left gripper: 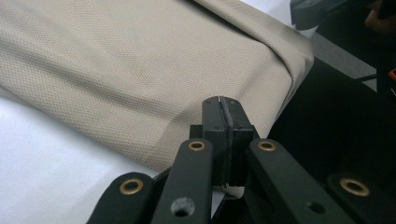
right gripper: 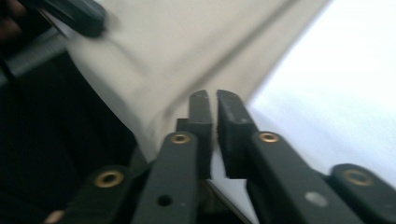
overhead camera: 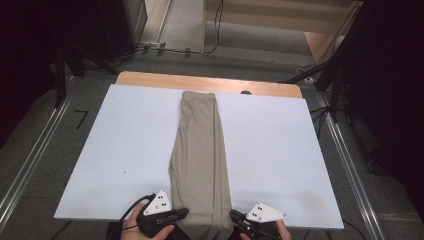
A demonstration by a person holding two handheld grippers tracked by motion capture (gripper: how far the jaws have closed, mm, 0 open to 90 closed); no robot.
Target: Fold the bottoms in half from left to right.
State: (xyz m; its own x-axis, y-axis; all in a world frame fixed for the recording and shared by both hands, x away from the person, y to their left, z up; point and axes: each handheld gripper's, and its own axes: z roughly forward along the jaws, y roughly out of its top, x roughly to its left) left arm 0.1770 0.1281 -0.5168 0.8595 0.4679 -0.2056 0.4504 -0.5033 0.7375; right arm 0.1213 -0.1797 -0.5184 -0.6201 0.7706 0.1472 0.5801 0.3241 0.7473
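Note:
A beige garment, folded into a long strip, lies lengthwise down the middle of the white board, and its near end hangs over the front edge. My left gripper sits at the strip's near left corner. In the left gripper view its jaws are pressed together on the edge of the cloth. My right gripper is at the near right corner. In the blurred right gripper view its jaws stand a narrow slit apart against the cloth, pressing on nothing.
The white board rests on a wooden table with bare white surface on both sides of the garment. A dark floor with cables and metal rails surrounds the table. A person's hand holds each gripper at the front edge.

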